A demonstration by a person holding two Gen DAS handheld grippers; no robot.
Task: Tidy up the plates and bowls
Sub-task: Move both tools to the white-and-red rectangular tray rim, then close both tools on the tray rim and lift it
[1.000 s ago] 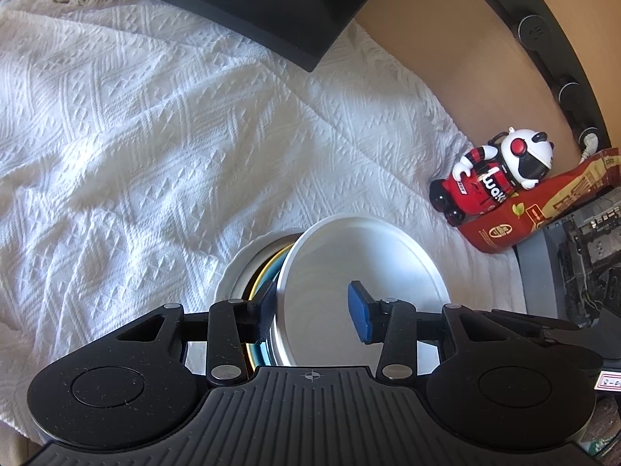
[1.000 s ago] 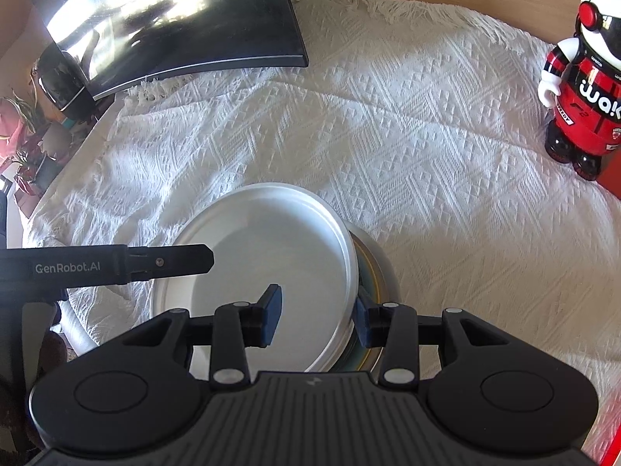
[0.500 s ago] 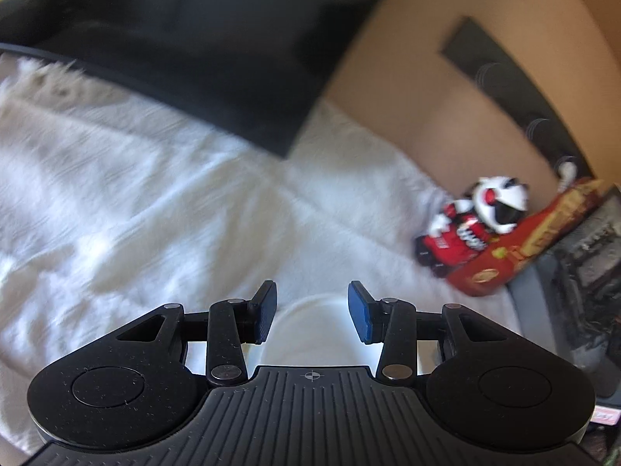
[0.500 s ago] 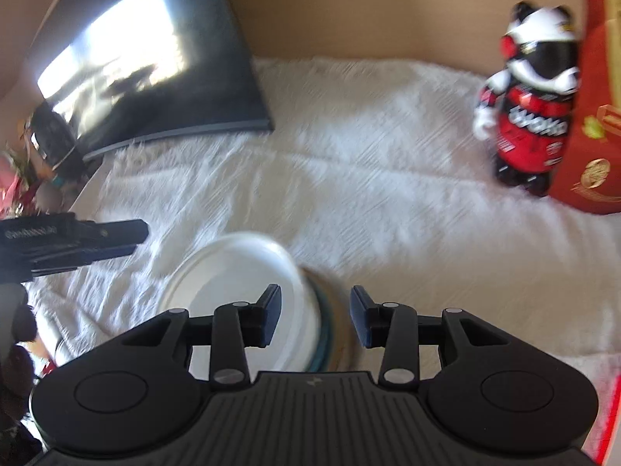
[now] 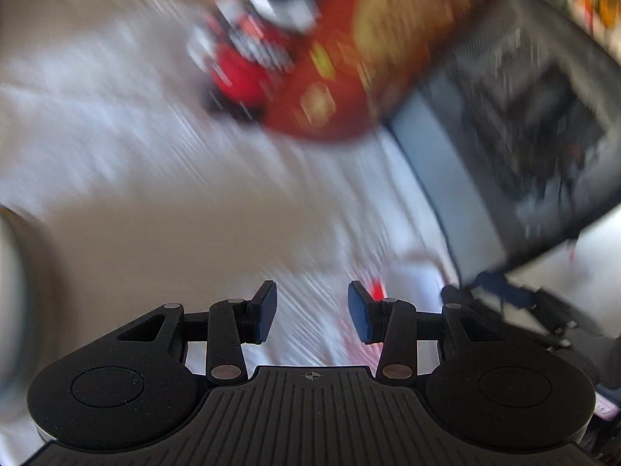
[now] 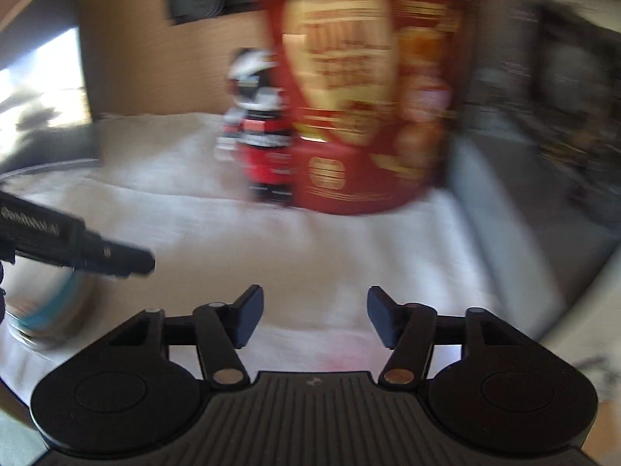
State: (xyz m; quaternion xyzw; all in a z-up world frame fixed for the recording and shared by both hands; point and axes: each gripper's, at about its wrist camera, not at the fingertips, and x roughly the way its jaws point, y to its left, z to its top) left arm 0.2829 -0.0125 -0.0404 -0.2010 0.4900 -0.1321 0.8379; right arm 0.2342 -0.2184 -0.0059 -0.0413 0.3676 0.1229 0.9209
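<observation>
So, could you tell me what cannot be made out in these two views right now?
- Stack of dishes: right wrist view, motion-blurred, partly behind the left gripper; count unreadable.
- Red canister: both views, label text smeared.
- Toy figure: left wrist view, blurred, top cut off.

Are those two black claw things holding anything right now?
No. The left hand-held gripper and the right hand-held gripper are both open, with only white cloth between their fingers.

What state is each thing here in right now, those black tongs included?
left tongs: open, empty
right tongs: open, empty
stack of dishes: resting on the cloth, not held
red box: upright
toy figure: standing beside the box
white cloth: spread flat
</observation>
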